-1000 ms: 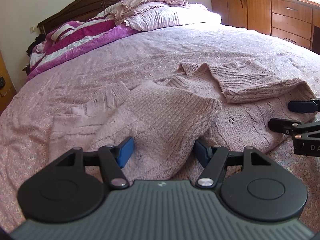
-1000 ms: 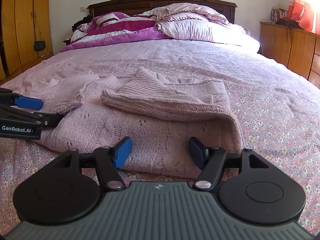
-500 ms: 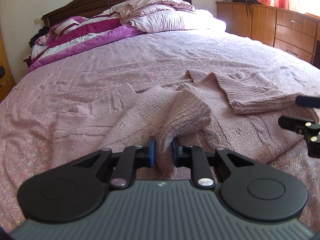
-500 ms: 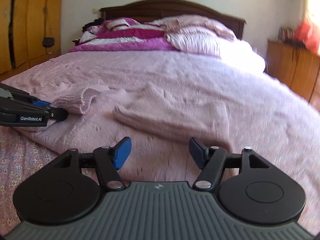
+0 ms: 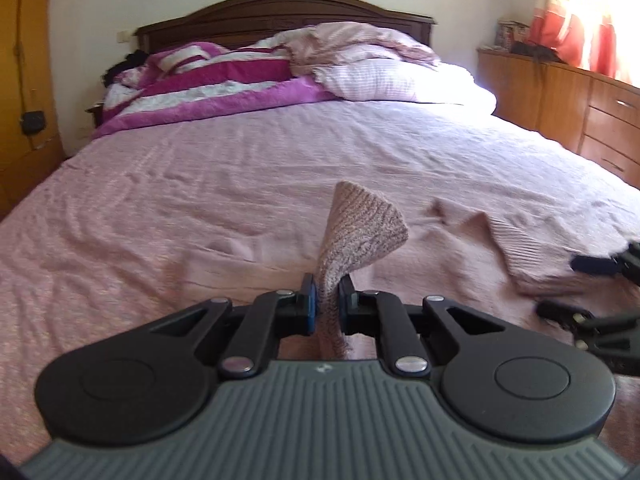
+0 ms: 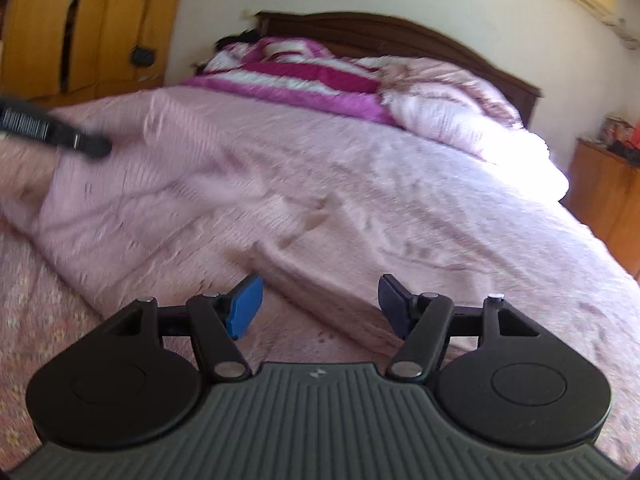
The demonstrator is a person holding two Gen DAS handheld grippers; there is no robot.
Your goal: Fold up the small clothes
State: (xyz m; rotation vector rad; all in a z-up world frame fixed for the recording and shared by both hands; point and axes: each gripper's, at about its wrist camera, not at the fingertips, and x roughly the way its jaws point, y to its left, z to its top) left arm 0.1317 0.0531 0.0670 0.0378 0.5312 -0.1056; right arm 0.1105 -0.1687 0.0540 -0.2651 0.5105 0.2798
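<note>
Left wrist view, upper left: dark wooden headboard (image 5: 280, 8), magenta-and-white striped blanket (image 5: 208, 84) under it. Centre: left gripper (image 5: 327, 298) pressed together, pinching a fold of the dusty-pink knitted sweater (image 5: 360, 224), the fold standing up above the pads. Rest of sweater flat on the pink floral bedspread (image 5: 160, 200), lower half of frame. Right edge: right gripper (image 5: 580, 288), blurred, at the sweater's ribbed hem. Right wrist view, lower centre: same gripper spread apart over the sweater, pads not touching it. Far right: wooden dresser (image 5: 580, 100).
</note>
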